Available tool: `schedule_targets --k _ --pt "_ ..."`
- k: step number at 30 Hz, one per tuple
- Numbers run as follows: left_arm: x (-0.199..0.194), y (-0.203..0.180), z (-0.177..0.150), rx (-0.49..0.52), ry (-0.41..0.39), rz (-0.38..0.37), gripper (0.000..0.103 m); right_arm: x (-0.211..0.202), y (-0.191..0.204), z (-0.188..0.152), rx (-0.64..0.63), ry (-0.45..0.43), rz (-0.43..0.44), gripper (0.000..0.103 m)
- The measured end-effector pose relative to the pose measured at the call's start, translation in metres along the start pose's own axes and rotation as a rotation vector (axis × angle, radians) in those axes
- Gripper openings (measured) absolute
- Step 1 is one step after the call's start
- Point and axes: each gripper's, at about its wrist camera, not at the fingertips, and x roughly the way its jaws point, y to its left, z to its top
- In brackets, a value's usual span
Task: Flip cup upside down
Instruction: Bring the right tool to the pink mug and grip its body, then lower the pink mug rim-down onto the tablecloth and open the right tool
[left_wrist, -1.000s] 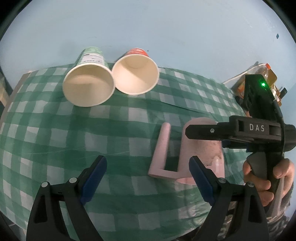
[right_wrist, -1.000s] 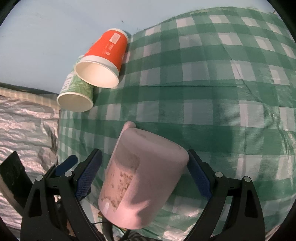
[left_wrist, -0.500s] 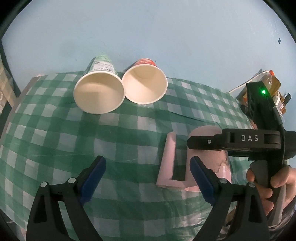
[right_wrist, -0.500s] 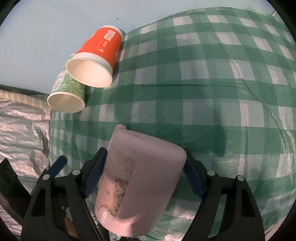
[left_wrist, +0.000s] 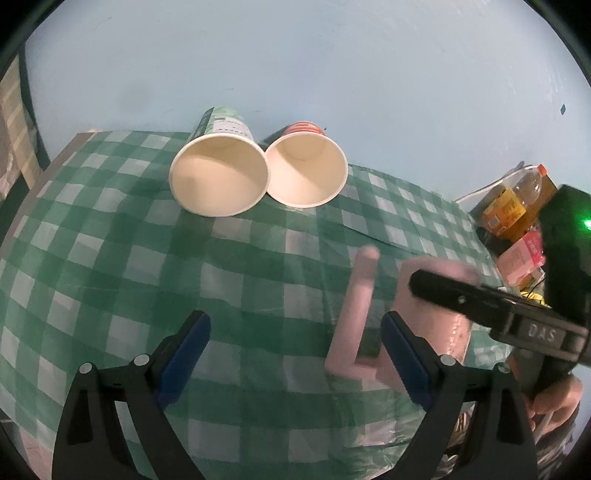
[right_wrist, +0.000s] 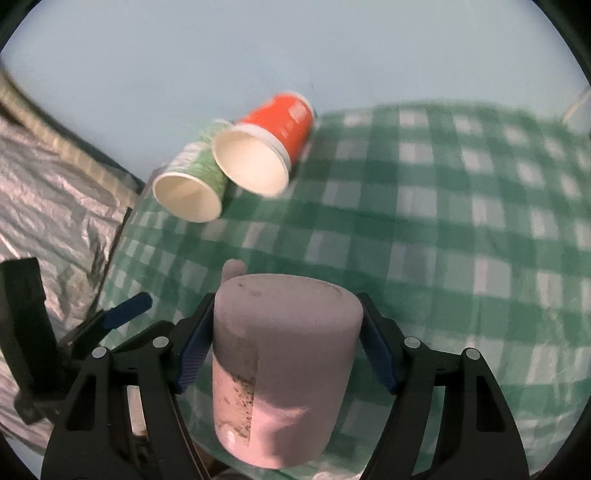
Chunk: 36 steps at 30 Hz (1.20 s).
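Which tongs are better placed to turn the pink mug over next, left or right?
Right. The right tongs are shut on the pink mug, a pad on each side. The left tongs hang open and empty beside it, over the checked tablecloth.

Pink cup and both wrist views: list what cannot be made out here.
- Pink cup mouth: right wrist view shows only its closed base and side; its lower end is hidden behind the cup itself.
- Same cup in the left wrist view: motion-blurred, partly covered by the right gripper.
- Paper cups: print blurred in the right wrist view.
- Bottle: small, label unreadable, near the left view's edge.
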Motion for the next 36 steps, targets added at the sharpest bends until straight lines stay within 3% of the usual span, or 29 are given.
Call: schedule_targets --k 10,17,22,36 --pt "0.004 0.007 -0.008 -0.032 0.009 -0.022 0.096 -0.023 0.03 -0.019 -0.225 -0.287 -0.147 0.072" --pt "0.004 0.011 -0.011 -0.037 0.009 -0.017 0.096 -0.028 0.045 -0.023 -0.313 -0.406 -0.241 0.072" --pt "0.002 0.011 -0.015 -0.025 0.006 -0.004 0.096 -0.026 0.046 -0.027 -0.333 -0.428 -0.271 0.072" --pt "0.004 0.006 -0.022 -0.008 0.01 0.01 0.096 -0.015 0.035 -0.043 -0.317 -0.397 -0.236 0.072"
